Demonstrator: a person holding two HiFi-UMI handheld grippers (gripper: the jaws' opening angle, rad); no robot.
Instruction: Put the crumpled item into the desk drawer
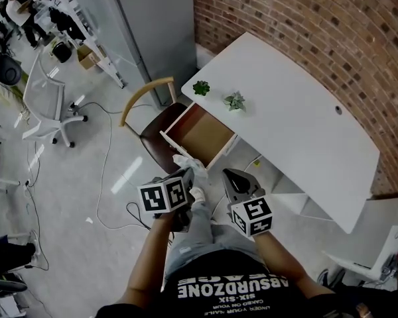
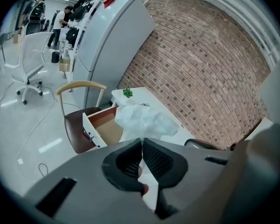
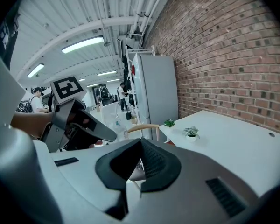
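Carry step: your left gripper (image 2: 142, 148) is clamped on the wad (image 2: 144, 118); right gripper (image 3: 140, 160) closed, empty; next, reach over the open drawer (image 1: 202, 134) at frame centre and release

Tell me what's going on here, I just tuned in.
A person stands facing a white desk with a two-jaw gripper in each hand. The left gripper is shut on a crumpled white item, held in the air short of the open drawer. The right gripper is shut with nothing in it, beside the left one. The item is not yet in the drawer.
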